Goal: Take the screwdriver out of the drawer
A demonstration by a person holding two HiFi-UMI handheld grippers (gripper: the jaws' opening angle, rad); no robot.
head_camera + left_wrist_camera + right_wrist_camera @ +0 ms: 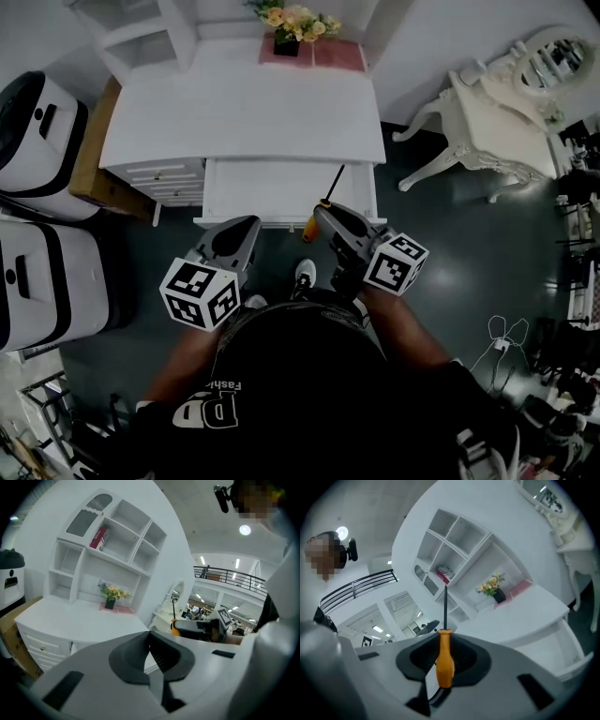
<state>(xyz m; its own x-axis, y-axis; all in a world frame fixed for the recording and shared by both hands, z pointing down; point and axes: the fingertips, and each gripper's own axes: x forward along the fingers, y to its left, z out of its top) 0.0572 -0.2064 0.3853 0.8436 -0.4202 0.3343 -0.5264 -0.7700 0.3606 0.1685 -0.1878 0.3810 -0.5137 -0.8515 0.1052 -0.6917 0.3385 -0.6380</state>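
Note:
The screwdriver (pixel 326 194) has an orange handle (pixel 444 660) and a thin black shaft. My right gripper (pixel 321 214) is shut on the handle, and the shaft points up past the jaws over the front of the open white drawer (pixel 262 192). The left gripper view shows the screwdriver (pixel 175 626) raised clear of the desk in the right gripper (pixel 199 629). My left gripper (pixel 249 228) hovers in front of the drawer's left half. Its pads (pixel 157 656) meet with nothing between them.
A white desk (pixel 244 112) with a shelf unit carries a flower pot (pixel 291 26) at the back. White appliances (pixel 37 131) and a cardboard box (pixel 89 159) stand left. An ornate white dressing table (pixel 497 122) stands right. Cables (pixel 502 342) lie on the dark floor.

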